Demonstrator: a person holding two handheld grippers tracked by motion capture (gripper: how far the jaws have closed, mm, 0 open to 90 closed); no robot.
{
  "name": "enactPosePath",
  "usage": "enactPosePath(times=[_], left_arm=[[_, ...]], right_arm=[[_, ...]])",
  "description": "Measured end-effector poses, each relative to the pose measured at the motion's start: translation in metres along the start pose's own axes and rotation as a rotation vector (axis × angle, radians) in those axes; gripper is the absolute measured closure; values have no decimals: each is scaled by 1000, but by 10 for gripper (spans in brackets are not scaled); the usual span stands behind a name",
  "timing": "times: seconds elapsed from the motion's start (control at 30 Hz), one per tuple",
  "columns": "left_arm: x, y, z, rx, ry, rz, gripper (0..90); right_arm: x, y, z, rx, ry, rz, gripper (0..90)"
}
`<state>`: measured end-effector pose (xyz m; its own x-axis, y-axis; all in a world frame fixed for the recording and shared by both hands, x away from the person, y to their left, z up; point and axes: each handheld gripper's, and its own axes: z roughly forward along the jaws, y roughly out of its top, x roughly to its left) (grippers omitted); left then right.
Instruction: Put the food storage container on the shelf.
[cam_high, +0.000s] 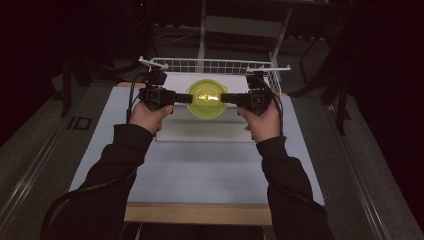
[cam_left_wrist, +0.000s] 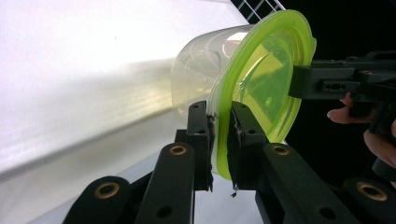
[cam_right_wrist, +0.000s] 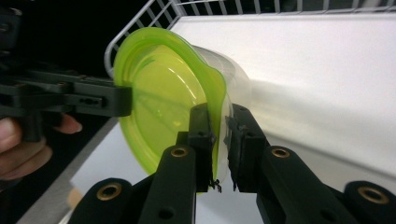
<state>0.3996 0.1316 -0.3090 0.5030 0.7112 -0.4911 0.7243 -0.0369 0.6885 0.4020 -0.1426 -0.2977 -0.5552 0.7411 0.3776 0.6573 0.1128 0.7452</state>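
Both tools (cam_high: 192, 98) (cam_high: 221, 98) clamped on container rim (cam_high: 206, 99)

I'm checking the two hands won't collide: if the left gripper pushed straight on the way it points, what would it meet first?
The left gripper is shut on the rim of the green-lidded container, so that comes first. Beyond it, roughly in line, the right gripper grips the opposite rim.

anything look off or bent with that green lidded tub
Yes: the green lid looks buckled. In the right gripper view its rim waves outward just above where the right gripper pinches it. The left gripper clamps the opposite rim. The clear container under it looks intact, and nothing has spilled.
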Motion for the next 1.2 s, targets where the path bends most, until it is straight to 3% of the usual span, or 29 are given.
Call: enactPosePath(times=[0.3, 0.37, 0.53, 0.6, 0.7, 0.8, 1.0, 1.2], left_arm=[[9, 16, 13, -18, 15, -19, 806], [11, 18, 18, -27, 16, -22, 801], [13, 27, 26, -18, 20, -53, 797], [13, 29, 28, -18, 32, -49, 790], [12, 31, 30, -23, 28, -44, 755], [11, 32, 32, -44, 32, -53, 605], [17, 32, 38, -55, 32, -79, 558], [17, 33, 36, -70, 34, -64, 468]], right_arm=[[-9, 19, 8, 37, -28, 46, 805], [-17, 26, 16, 65, -41, 92, 803], [-19, 36, 18, 93, -63, 119, 803], [-20, 39, 18, 107, -74, 122, 796], [-21, 41, 19, 112, -74, 128, 787], [-24, 45, 23, 100, -91, 120, 685], [-34, 50, 27, 85, -105, 132, 605], [-42, 52, 29, 66, -107, 146, 536]])
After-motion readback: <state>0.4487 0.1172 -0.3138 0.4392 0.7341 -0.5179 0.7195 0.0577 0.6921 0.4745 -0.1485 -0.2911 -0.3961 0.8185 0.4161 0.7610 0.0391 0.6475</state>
